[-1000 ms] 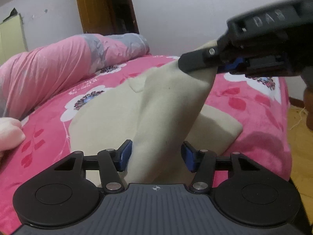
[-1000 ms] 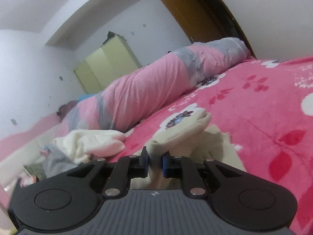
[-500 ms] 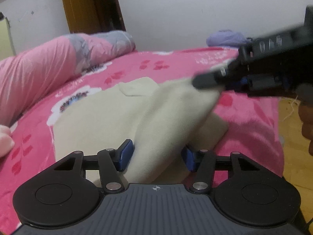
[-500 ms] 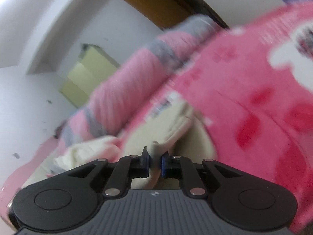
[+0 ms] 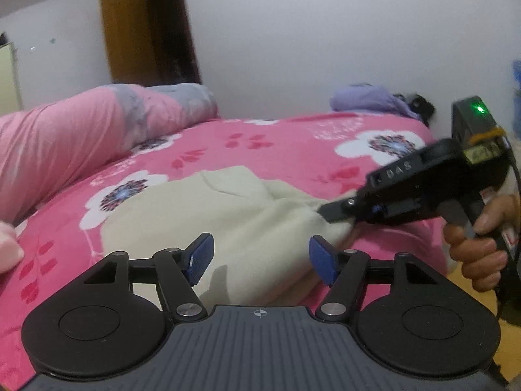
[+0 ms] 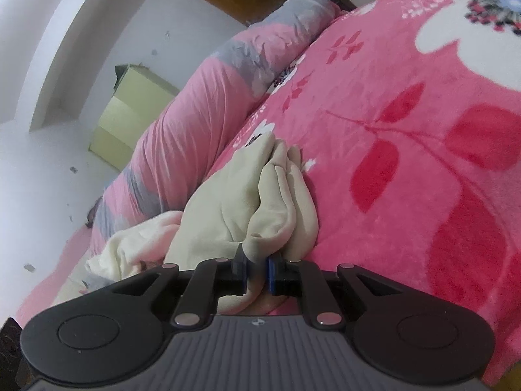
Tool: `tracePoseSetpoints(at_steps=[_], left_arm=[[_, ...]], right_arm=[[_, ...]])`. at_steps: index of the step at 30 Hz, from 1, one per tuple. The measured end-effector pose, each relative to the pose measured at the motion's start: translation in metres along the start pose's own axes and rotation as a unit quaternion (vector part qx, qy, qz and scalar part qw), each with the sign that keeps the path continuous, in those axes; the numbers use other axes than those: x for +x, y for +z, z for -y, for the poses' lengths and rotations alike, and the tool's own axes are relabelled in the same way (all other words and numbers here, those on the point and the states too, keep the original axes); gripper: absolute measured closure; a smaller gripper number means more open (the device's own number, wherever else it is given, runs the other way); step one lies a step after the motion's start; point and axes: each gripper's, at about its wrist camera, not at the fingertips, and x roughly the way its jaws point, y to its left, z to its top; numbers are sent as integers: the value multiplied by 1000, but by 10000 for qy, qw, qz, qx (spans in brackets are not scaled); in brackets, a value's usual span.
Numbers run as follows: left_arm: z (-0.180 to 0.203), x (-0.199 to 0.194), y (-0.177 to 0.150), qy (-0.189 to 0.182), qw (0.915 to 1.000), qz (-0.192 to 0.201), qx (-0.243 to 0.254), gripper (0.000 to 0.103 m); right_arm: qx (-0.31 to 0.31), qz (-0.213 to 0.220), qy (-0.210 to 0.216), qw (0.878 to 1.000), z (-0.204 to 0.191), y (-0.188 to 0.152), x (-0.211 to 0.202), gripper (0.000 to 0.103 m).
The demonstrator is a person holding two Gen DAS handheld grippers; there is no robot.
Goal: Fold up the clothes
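A cream garment (image 5: 195, 215) lies spread on the pink flowered blanket (image 5: 276, 143). My left gripper (image 5: 261, 257) sits low over its near part; its jaws are opening, the cloth lies between the blue pads (image 5: 202, 254) and they do not press on it. To the right, a person's hand (image 5: 478, 244) holds my right gripper (image 5: 329, 211), shut on a bunched edge of the garment just above the blanket. In the right wrist view the garment (image 6: 228, 202) is pinched in folds between the right gripper's (image 6: 257, 270) closed pads.
A rolled pink and grey quilt (image 5: 81, 130) runs along the bed's left side. Purple clothes (image 5: 368, 101) sit at the far corner. A loose pile of cream and pink clothes (image 6: 130, 247) lies beyond the garment. The bed's edge and floor (image 5: 456, 270) are at right.
The right gripper came down with the garment's edge, so the raised cloth now lies low on the bed. The left jaws have spread wider. The right wrist view has rolled.
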Motion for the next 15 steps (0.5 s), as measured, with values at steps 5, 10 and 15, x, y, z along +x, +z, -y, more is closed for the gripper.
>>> tracePoseSetpoints(at_steps=[5, 10, 15], left_arm=[[-13, 7, -3, -22, 9988, -46, -488, 37], [-21, 4, -9, 146, 9982, -49, -578, 37], [-31, 4, -21, 223, 9972, -102, -707, 34]], right_arm=[[-247, -67, -101, 9996, -5, 2, -4, 91], [-331, -151, -155, 9992, -10, 3, -2, 91], [-405, -214, -183, 9988, -15, 4, 3, 91]])
